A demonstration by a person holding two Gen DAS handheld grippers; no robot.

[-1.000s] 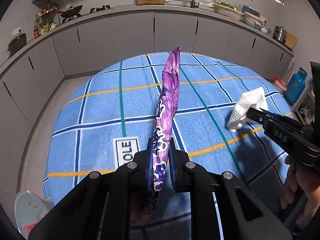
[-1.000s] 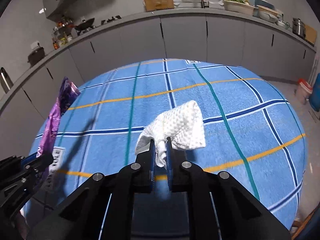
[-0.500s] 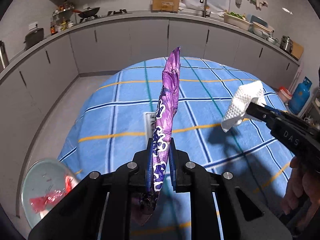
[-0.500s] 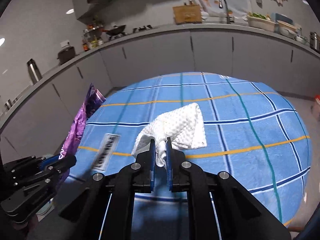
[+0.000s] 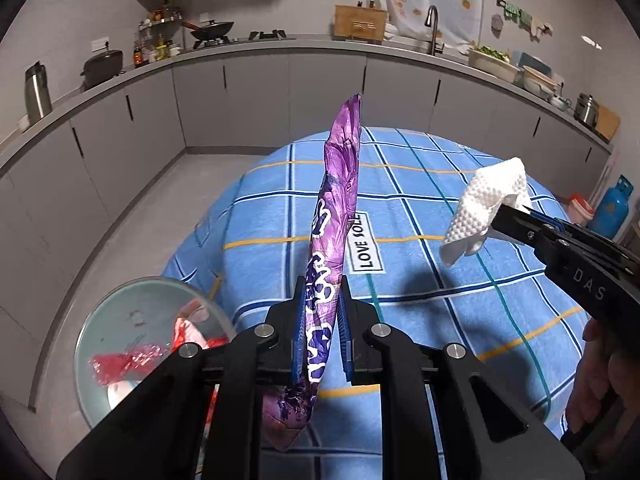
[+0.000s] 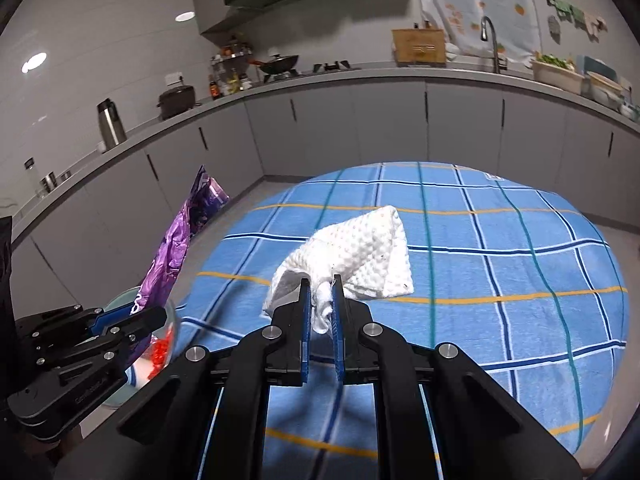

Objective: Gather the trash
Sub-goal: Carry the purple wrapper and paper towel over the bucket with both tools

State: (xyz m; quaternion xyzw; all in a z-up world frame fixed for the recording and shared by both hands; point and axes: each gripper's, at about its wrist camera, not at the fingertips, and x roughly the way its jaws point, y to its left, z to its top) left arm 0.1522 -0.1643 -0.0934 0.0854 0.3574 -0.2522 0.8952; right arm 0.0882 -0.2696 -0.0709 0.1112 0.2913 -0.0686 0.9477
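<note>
My left gripper (image 5: 322, 312) is shut on a long purple snack wrapper (image 5: 334, 216) that stands up between its fingers, above the table's left edge. My right gripper (image 6: 320, 304) is shut on a crumpled white paper towel (image 6: 360, 256), held above the blue checked tablecloth (image 6: 480, 280). A round trash bin (image 5: 132, 328) with red wrappers inside sits on the floor at lower left, below and left of my left gripper. The left gripper (image 6: 132, 318) and purple wrapper (image 6: 176, 248) also show at left in the right wrist view; the towel (image 5: 484, 216) shows at right in the left wrist view.
A "LOVE SOLE" label (image 5: 364, 244) lies on the tablecloth. Grey kitchen cabinets (image 5: 260, 104) curve around behind the table. A blue gas cylinder (image 5: 610, 208) stands on the floor at far right. Grey floor (image 5: 160, 208) lies between table and cabinets.
Both grippers have swung left with their loads. The trash bin has come further into view at lower left, and the table has shifted right in both views.
</note>
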